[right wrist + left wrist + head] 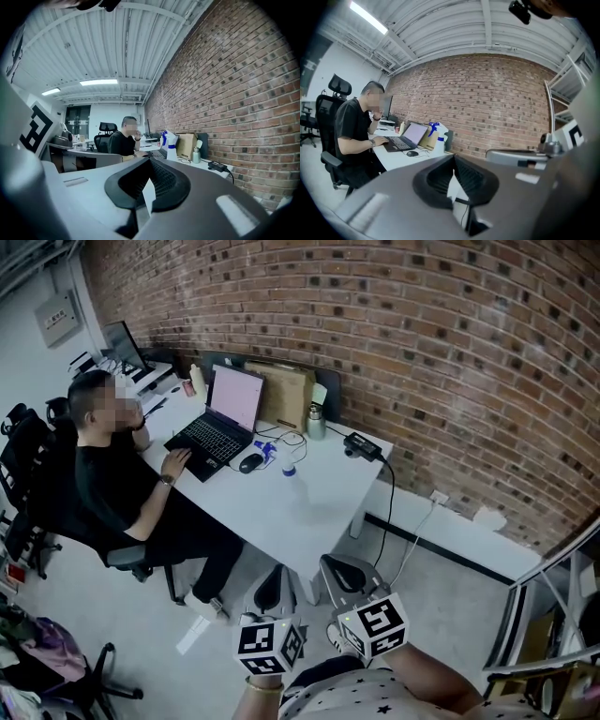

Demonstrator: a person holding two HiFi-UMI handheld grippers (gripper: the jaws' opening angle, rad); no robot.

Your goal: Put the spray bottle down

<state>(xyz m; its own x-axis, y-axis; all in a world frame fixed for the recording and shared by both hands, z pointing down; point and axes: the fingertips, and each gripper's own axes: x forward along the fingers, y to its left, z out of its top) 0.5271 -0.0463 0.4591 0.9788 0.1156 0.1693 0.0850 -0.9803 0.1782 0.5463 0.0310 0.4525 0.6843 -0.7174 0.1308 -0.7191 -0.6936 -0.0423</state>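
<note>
The spray bottle (289, 466), white with a blue trigger, stands upright on the white table (319, 507), just right of the mouse. It also shows small and far off as the spray bottle (439, 133) in the left gripper view and the spray bottle (170, 143) in the right gripper view. My left gripper (273, 585) and right gripper (348, 574) hang side by side off the table's near edge, well short of the bottle. The left gripper (453, 158) has its jaws together with nothing in them. The right gripper (149, 162) looks the same, its pads meeting on nothing.
A person (117, 470) in black sits at the table's left, typing on a laptop (217, 423). A mouse (250, 462), a metal flask (316, 422), a cardboard box (284, 394) and a power adapter (361, 446) with its cable lie on the table. A brick wall (450, 352) runs behind.
</note>
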